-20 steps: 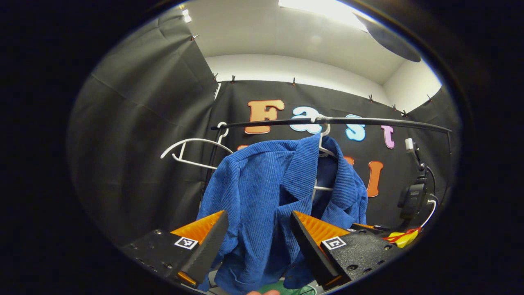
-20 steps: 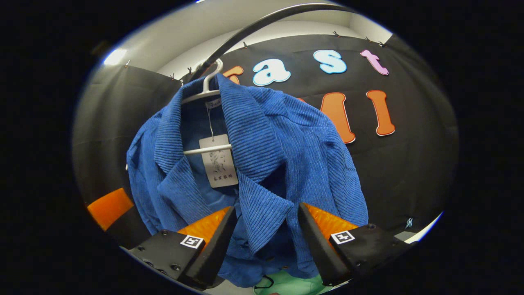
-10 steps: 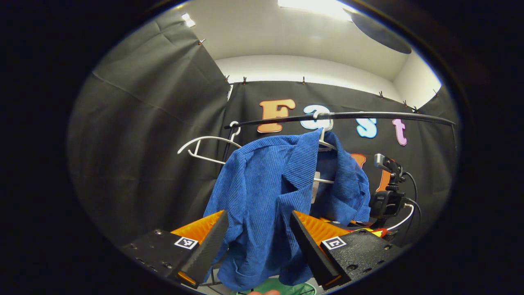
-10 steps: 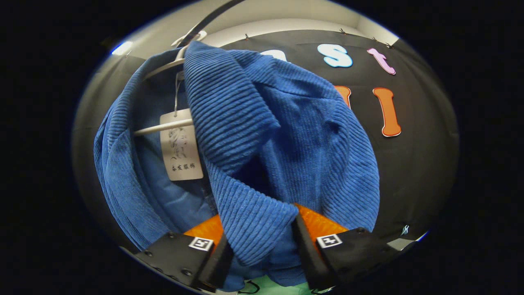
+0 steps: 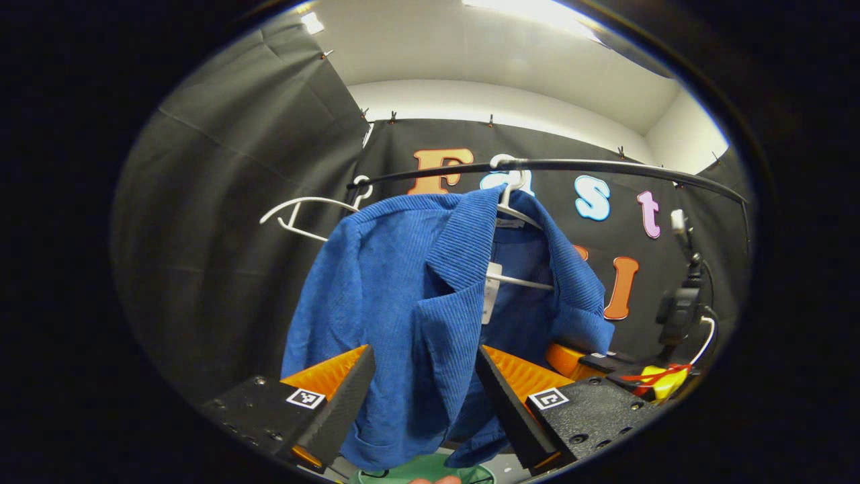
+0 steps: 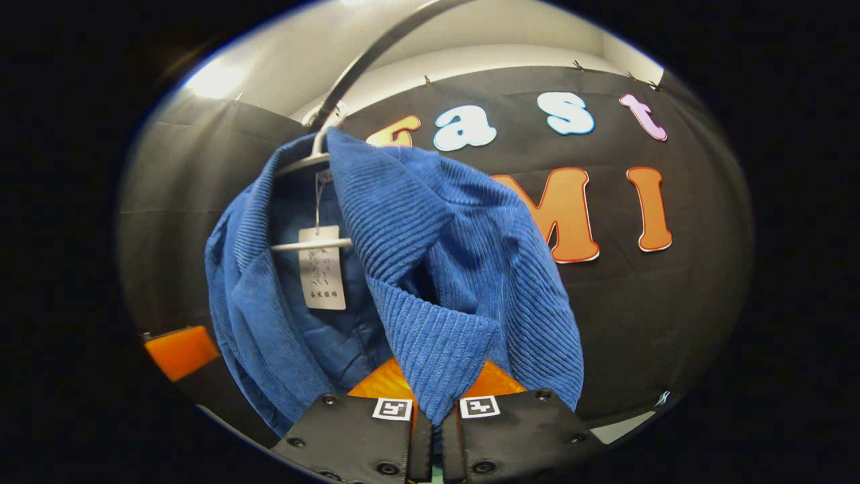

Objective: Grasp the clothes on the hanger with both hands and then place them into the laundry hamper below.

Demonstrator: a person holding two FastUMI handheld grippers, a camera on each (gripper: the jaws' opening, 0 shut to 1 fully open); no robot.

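Hanging from a white hanger on the black rail is the blue ribbed jacket, its front falling open so that a paper tag is showing inside, dangling across the hanger's crossbar. In the right gripper view the jacket is draping from the hanger's hook at the rail, and one lapel is coming down to a point straight into the right gripper. That gripper's two fingers are standing closed together with the lapel tip running in between them, so it is pinching the cloth there.

The left gripper is sitting in front of the jacket's other front panel with its fingers spread wide; the cloth is hanging between and behind them, and I cannot tell whether either finger is touching it. Nothing is being held by it.

Below the hem in the left gripper view, a green hamper rim is peeking out. Off to that view's left an empty white hanger is hanging on the same rail. To its right the other gripper's body is showing beside the jacket's far edge, with a camera mount and cables standing just past it.
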